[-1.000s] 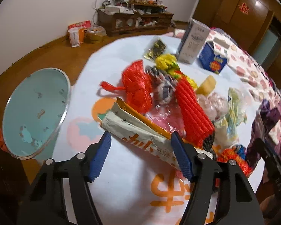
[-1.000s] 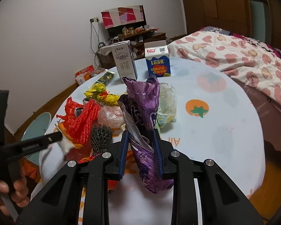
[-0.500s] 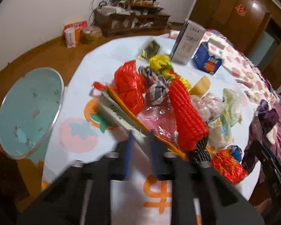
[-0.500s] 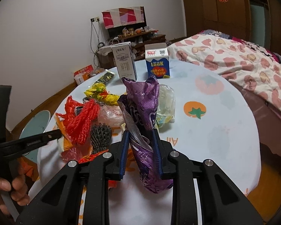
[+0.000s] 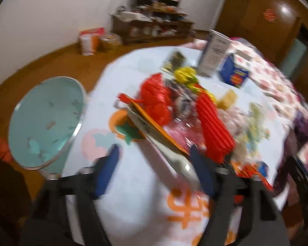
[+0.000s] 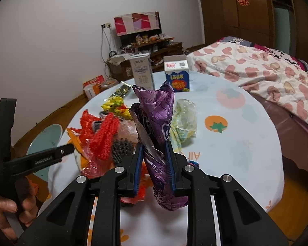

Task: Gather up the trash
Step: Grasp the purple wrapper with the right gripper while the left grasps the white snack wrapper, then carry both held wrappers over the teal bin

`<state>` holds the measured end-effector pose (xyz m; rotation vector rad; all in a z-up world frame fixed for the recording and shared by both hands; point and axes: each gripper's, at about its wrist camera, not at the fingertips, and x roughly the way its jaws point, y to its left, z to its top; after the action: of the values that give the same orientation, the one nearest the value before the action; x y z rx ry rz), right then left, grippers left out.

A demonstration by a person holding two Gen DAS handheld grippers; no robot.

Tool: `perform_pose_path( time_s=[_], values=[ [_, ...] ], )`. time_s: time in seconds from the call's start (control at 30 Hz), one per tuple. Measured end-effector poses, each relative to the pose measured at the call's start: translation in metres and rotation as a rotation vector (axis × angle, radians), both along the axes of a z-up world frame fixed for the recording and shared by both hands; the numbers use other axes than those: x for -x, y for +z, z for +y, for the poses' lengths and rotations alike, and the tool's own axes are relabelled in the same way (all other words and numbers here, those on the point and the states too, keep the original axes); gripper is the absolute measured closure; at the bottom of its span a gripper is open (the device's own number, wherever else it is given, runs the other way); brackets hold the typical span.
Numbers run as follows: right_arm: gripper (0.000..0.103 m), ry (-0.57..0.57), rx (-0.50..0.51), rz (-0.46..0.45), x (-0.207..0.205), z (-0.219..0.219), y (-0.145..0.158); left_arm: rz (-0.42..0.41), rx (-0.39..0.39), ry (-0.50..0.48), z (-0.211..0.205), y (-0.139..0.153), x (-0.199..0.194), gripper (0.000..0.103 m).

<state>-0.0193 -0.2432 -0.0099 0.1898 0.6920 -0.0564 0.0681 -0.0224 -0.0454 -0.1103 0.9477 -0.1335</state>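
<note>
A heap of trash lies on the round table [image 5: 133,215]: a red plastic bag [image 5: 156,100], a red mesh sleeve [image 5: 213,131], a yellow wrapper [image 5: 184,75] and a long white and orange snack wrapper [image 5: 154,131]. My left gripper [image 5: 156,168] is open, its blue pads either side of the near end of that snack wrapper. The view is blurred. My right gripper [image 6: 154,164] is shut on a crumpled purple wrapper [image 6: 156,114] and holds it upright above the table [image 6: 246,143].
A teal round bin [image 5: 45,121] stands on the floor left of the table. A grey carton [image 6: 142,73] and a blue milk carton [image 6: 177,78] stand at the table's far side. A bed with a heart-print quilt [image 6: 267,71] is on the right.
My left gripper shut half a second ago and is open again now, with the snack wrapper still between its pads. My right gripper has barely moved with the purple wrapper.
</note>
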Motion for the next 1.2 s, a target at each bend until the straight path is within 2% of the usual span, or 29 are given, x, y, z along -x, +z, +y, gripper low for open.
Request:
perform_pose_path(
  time_s=[0.17,0.23,0.27,0.33,0.37,0.6,0.87,1.2],
  values=[
    [0.080,-0.017,-0.022,0.046,-0.006,-0.012,-0.015,0.088,0.017,0.019,-0.011,-0.019,-0.015,0.032],
    [0.080,-0.015,-0.029,0.060,-0.008,-0.014,-0.020,0.140,0.066,0.004,-0.008,-0.033,-0.017,0.052],
    [0.080,-0.014,-0.030,0.063,-0.008,-0.014,-0.021,0.148,0.088,-0.010,-0.007,-0.037,-0.016,0.070],
    [0.080,-0.008,-0.027,0.061,-0.008,-0.013,-0.023,0.125,0.081,-0.024,-0.004,-0.035,-0.014,0.076],
    [0.080,-0.006,-0.024,0.058,-0.008,-0.013,-0.022,0.096,0.066,-0.034,-0.002,-0.029,-0.011,0.084],
    [0.080,0.002,-0.015,0.003,-0.004,-0.004,-0.005,-0.034,0.020,-0.083,0.008,0.003,0.008,0.085],
    [0.080,0.077,-0.025,-0.022,-0.009,0.027,0.013,-0.070,-0.014,-0.083,0.031,0.017,0.022,0.085],
    [0.080,0.242,-0.055,-0.023,-0.044,0.104,0.023,-0.122,-0.104,0.012,0.092,0.044,0.030,0.085]
  ],
)
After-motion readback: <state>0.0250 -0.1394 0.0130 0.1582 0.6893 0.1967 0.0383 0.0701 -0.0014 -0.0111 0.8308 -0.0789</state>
